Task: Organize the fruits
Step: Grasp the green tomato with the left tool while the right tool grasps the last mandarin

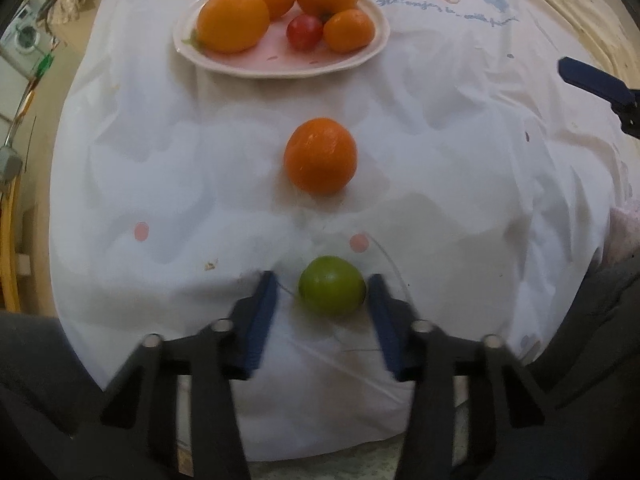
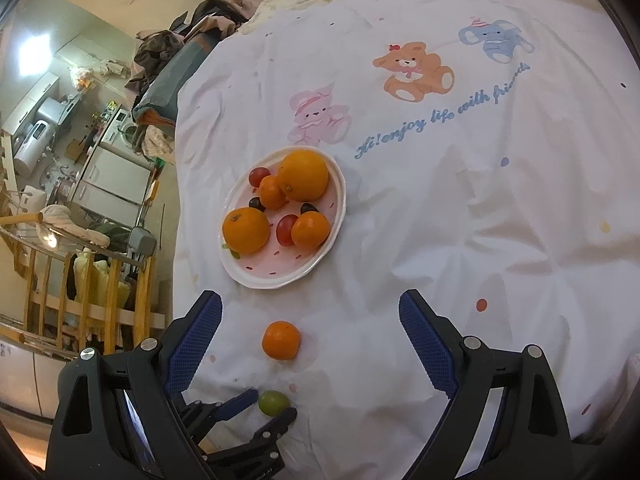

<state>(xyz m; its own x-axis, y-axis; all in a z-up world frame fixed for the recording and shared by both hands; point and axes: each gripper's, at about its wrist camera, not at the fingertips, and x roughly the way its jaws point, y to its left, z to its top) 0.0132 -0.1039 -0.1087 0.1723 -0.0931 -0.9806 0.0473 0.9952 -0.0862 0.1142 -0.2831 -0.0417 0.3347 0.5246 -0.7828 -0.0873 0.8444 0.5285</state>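
Blue-padded fingers (image 1: 260, 312) of the left gripper (image 1: 323, 300) stood narrowly either side of a green lime (image 1: 332, 285) lying on the white bedsheet (image 1: 160, 160). The right-hand pad sat right against the fruit, while a thin gap showed at the left-hand pad, so a firm grip could not be told. From the right wrist camera that same gripper (image 2: 274, 404) flanked the lime (image 2: 273, 402) low in the picture. The right gripper (image 2: 310, 312) hung above the sheet with its fingers spread wide and nothing between them.

Just past the lime, apart from it, a lone mandarin (image 1: 320, 155) rested on the sheet. Farther on lay a pale plate (image 1: 280, 68) with a pink centre, holding two large oranges (image 1: 233, 21), two smaller mandarins (image 1: 349, 30), red cherry tomatoes (image 1: 305, 31) and, seen from the right wrist, a couple of small dark fruits (image 2: 256, 203).

Beyond the plate the sheet bore printed cartoon bears (image 2: 414, 70), a blue elephant (image 2: 494, 40) and a line of blue script (image 2: 440, 112). A cluttered room (image 2: 80, 140) showed off the bed's edge.
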